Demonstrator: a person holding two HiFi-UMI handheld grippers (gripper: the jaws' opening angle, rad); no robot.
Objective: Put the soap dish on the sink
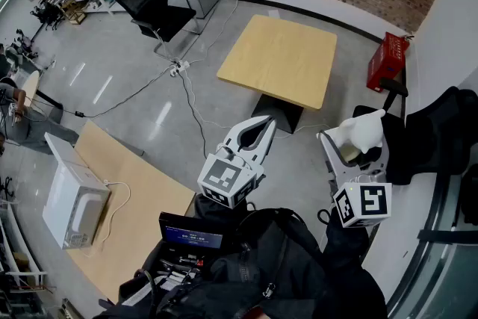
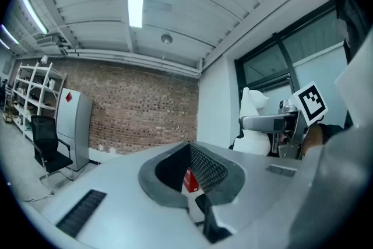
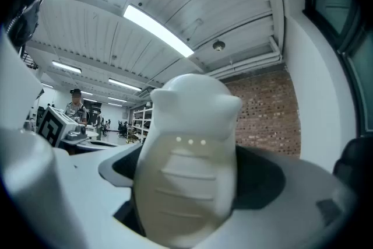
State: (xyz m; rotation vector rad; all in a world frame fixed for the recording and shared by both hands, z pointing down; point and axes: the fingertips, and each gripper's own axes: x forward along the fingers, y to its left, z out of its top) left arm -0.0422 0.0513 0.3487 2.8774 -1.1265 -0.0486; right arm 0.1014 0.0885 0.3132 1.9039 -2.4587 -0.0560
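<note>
The white soap dish is held off the floor at the right of the head view, with my right gripper shut on it. It stands upright between the jaws in the right gripper view, where the soap dish fills the middle and hides my right gripper's fingertips. My left gripper hangs to its left with its jaws together and nothing in them. From the left gripper view, the soap dish shows at the right. No sink is in view.
A light wooden table stands ahead on the grey floor, with a red box against the wall to its right. A black chair is far left. A white appliance sits on a wooden top. Cables cross the floor.
</note>
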